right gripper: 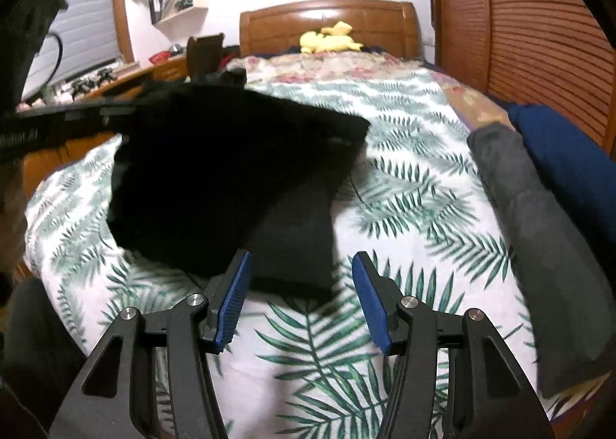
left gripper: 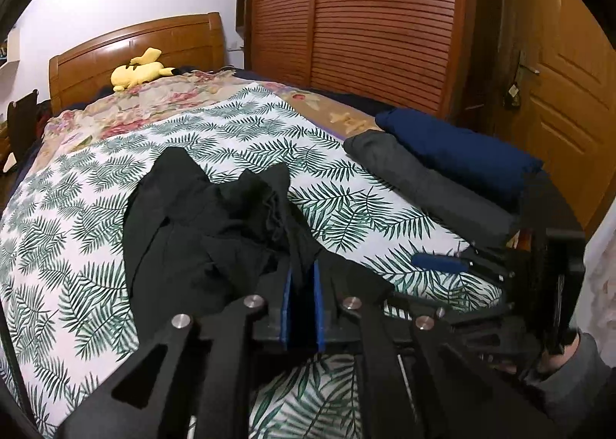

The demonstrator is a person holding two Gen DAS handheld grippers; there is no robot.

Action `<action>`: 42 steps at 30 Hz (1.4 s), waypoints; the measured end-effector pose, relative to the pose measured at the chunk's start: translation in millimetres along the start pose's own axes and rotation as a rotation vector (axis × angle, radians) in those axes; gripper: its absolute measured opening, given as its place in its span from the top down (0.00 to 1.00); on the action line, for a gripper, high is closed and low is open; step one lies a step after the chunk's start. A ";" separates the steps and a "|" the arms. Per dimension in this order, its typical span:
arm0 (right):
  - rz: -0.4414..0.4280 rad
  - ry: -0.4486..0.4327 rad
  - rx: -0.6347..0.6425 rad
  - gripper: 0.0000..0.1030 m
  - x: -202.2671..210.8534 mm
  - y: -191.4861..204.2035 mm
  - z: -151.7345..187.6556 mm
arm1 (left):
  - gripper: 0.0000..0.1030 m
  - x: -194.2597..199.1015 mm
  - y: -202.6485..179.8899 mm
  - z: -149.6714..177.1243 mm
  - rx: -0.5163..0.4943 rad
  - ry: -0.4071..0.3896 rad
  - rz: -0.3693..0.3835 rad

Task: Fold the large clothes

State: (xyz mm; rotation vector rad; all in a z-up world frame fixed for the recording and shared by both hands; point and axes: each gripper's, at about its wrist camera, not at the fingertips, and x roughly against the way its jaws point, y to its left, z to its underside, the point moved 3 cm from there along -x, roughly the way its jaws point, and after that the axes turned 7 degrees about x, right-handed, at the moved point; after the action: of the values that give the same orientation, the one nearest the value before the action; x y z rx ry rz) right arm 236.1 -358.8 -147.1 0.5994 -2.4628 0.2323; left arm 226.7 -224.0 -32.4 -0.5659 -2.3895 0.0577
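Note:
A black garment (left gripper: 200, 223) lies crumpled on the fern-print bedsheet (left gripper: 238, 119). One ridge of it runs up between the blue pads (left gripper: 318, 300) of my left gripper (left gripper: 304, 277), whose jaws stand slightly parted around that fold without clearly pinching it. In the right wrist view the black garment (right gripper: 215, 177) spreads wide and blurred above the bedsheet (right gripper: 408, 215). My right gripper (right gripper: 302, 296) is open just short of the garment's near edge, with nothing between its fingers. The right gripper (left gripper: 442, 262) also shows low at the right of the left wrist view, held by a hand in a grey sleeve (left gripper: 573, 362).
A folded grey garment (left gripper: 427, 188) (right gripper: 539, 246) and a folded navy one (left gripper: 462, 154) (right gripper: 569, 165) lie along the bed's right side. A yellow plush toy (left gripper: 134, 73) rests by the wooden headboard (right gripper: 327, 15). A slatted wardrobe (left gripper: 365, 15) stands close on the right, a desk (right gripper: 127, 81) on the left.

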 end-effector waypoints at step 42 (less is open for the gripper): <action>-0.119 -0.104 0.072 0.94 -21.9 58.1 -73.9 | 0.74 32.9 97.7 73.5 0.073 0.016 -0.155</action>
State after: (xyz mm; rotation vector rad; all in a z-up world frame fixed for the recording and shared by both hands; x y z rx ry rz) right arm 262.1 -277.8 -101.5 0.8051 -2.5163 0.2488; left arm 195.8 -114.2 -87.4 -0.3451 -2.3965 0.0723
